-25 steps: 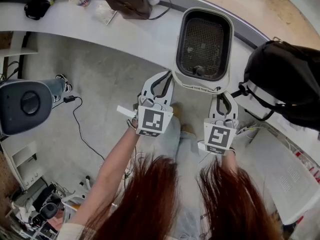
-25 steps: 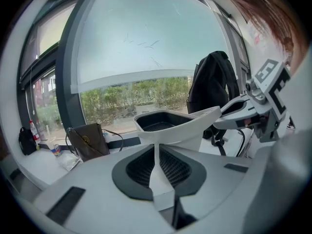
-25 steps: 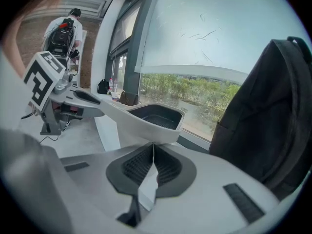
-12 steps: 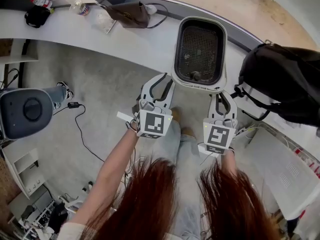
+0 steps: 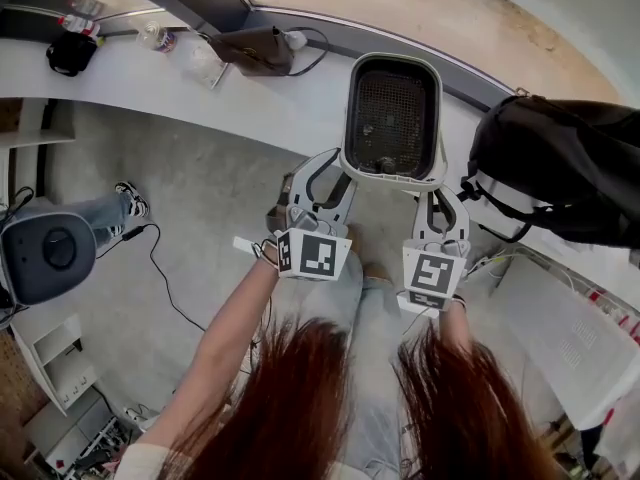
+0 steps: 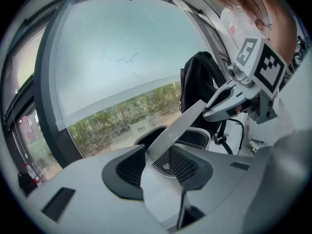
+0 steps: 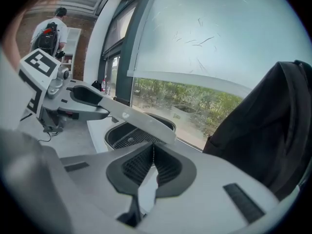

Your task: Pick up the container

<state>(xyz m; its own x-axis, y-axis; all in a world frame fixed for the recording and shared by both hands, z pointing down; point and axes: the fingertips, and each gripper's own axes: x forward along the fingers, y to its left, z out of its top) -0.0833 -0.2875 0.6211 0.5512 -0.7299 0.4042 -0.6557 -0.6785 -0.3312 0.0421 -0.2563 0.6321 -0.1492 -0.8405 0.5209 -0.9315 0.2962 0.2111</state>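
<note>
Container — rim clamped by right tongs, half-hidden; left tongs just opened astride rim.

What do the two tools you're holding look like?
Both the left tool and the right tool are pale grey plastic with two curved jaws and dark ribbed pads. Each carries a cube with black-and-white square markers; the right one's shows a 5. The left tool's jaws have just been opening, with the container's pale edge between them.
</note>
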